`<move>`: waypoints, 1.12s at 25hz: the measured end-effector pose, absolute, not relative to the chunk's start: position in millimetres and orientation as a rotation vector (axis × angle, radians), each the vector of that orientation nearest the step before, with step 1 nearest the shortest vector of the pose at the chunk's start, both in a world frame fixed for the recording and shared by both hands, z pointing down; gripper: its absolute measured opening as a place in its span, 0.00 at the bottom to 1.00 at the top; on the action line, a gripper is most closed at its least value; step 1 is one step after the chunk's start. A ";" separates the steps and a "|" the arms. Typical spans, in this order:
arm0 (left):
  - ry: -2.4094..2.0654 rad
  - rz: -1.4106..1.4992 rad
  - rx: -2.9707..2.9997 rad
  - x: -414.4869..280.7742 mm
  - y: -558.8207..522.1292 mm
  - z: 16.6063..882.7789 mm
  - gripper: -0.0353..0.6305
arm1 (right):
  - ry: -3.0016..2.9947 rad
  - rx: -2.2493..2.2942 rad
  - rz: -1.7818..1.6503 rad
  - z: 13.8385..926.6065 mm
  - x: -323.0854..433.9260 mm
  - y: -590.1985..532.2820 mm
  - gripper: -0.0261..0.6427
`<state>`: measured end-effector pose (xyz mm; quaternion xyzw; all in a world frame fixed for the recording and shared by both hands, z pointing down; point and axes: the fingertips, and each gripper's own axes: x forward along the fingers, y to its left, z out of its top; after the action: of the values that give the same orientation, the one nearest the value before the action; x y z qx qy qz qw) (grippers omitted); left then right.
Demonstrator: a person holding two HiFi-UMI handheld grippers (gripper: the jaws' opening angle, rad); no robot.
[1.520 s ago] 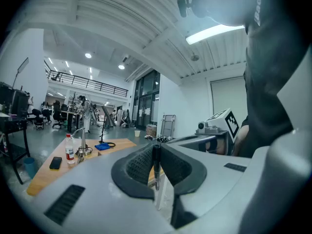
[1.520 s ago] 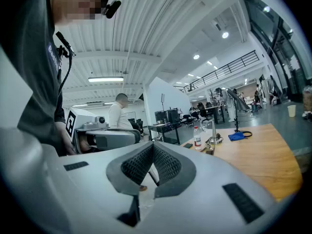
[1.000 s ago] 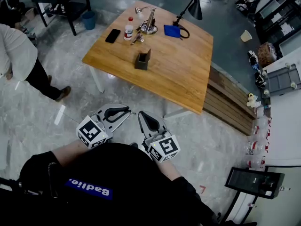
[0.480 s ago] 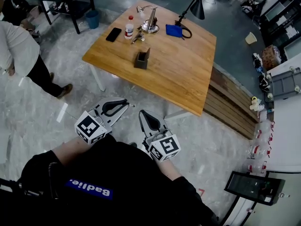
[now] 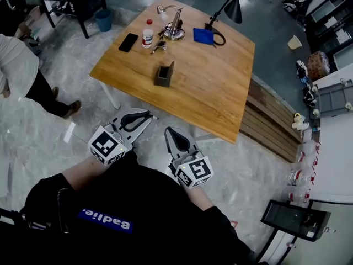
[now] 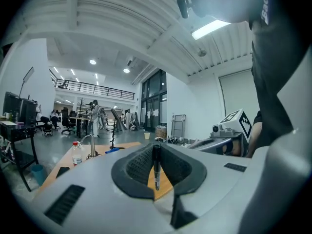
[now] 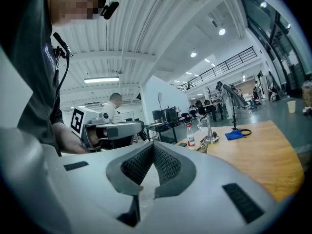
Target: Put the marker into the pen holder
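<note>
A black marker [image 6: 156,168] stands upright between the jaws of my left gripper [image 6: 156,147], which is shut on it. In the head view the left gripper [image 5: 148,115] and the right gripper [image 5: 167,130] are held side by side over the floor, short of the wooden table [image 5: 209,93]. The dark pen holder [image 5: 164,75] stands on the table's left half, well ahead of both grippers. My right gripper [image 7: 152,147] has its jaws closed together with nothing between them.
At the table's far end lie a phone [image 5: 127,42], a white bottle [image 5: 147,33], a metal lamp base [image 5: 175,32] and a blue pouch [image 5: 202,35]. A black lamp head [image 5: 234,7] hangs over it. A person [image 5: 16,65] stands at left. Wooden planks [image 5: 270,123] lie right of the table.
Both grippers have edged slightly forward toward the table, the left one still holding the marker. The table sits a little lower and further left in the head view.
</note>
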<state>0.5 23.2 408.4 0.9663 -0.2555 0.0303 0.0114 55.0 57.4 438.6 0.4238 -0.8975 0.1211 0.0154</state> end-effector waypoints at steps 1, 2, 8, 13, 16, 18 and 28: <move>-0.786 0.097 3.019 -0.4 10.4 409.5 0.13 | -2.781 1.332 0.382 439.4 54.9 46.3 0.05; -0.774 0.099 3.024 -1.3 -2.4 409.9 0.13 | -2.771 1.347 0.388 439.7 54.7 34.7 0.05; -0.671 0.092 3.071 -7.4 -74.9 405.9 0.13 | -2.717 1.442 0.424 437.3 47.7 -34.7 0.05; -0.576 0.103 3.106 -6.3 -120.3 406.4 0.13 | -2.667 1.536 0.434 436.4 46.5 -76.6 0.05; -0.571 0.141 3.114 1.6 -142.4 410.1 0.13 | -2.650 1.562 0.448 439.0 53.0 -91.2 0.05; -0.582 0.169 3.123 10.1 -153.6 412.2 0.13 | -2.647 1.562 0.453 440.4 60.6 -98.4 0.05; -0.730 0.372 3.146 45.8 -209.6 465.0 0.13 | -2.675 1.478 0.480 445.6 100.6 -127.5 0.05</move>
<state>45.8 -209.6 465.0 0.9662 -0.2243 0.1142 -0.0547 100.6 -127.5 445.6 0.4777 -0.8644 0.1552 0.0237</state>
